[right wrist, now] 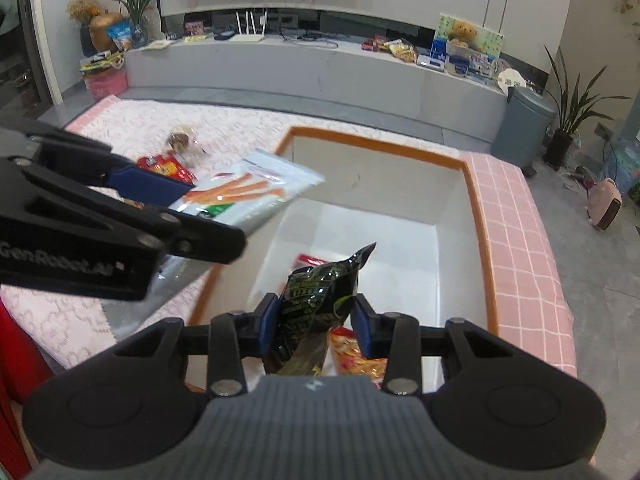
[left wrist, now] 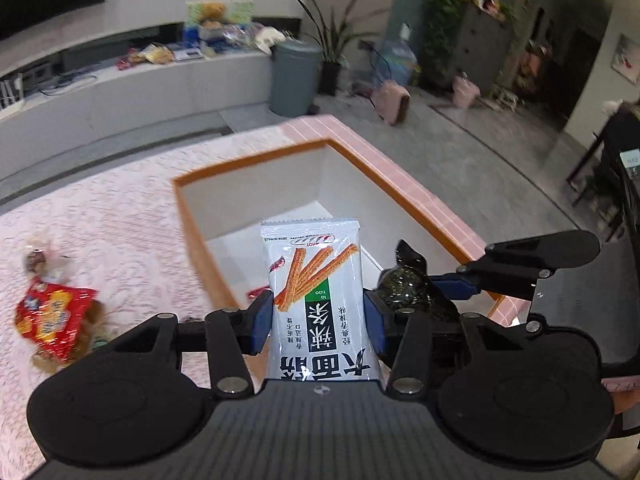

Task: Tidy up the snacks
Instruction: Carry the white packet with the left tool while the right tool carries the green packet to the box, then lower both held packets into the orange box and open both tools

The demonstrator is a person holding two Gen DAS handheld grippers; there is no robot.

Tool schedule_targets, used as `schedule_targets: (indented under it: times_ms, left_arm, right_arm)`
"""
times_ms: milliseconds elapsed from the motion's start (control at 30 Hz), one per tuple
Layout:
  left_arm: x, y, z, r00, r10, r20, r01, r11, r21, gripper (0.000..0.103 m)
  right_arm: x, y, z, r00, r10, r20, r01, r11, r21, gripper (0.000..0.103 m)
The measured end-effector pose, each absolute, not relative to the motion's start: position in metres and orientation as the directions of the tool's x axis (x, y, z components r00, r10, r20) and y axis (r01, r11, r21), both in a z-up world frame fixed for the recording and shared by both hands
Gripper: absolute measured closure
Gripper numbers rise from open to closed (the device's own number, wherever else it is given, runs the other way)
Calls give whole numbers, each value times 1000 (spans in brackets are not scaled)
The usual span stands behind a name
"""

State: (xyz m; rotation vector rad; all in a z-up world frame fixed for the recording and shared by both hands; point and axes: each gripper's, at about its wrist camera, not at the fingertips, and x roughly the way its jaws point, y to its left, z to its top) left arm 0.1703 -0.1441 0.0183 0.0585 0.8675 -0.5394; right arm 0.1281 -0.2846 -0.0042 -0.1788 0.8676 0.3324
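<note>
My left gripper is shut on a white snack packet printed with orange sticks, held over the near edge of the white box with an orange rim. The packet also shows in the right wrist view. My right gripper is shut on a black snack packet, held above the inside of the box. The black packet also shows in the left wrist view. A red packet and an orange-red packet lie in the box.
A red snack bag and a clear wrapped snack lie on the pink lace tablecloth left of the box. Beyond the table stand a grey bin, a low cabinet with clutter and potted plants.
</note>
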Motion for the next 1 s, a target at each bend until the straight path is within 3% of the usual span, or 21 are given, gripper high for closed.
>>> schedule_targets:
  times_ms: [433, 1000]
  left_arm:
    - [207, -183, -16, 398, -377, -836, 562, 821, -102, 49]
    - [226, -208, -53, 360, -258, -896, 616, 788, 21, 49]
  right_arm:
    - [159, -299, -36, 527, 224, -820, -426, 904, -26, 65]
    - [185, -304, -75, 458, 184, -870, -525, 845, -98, 65]
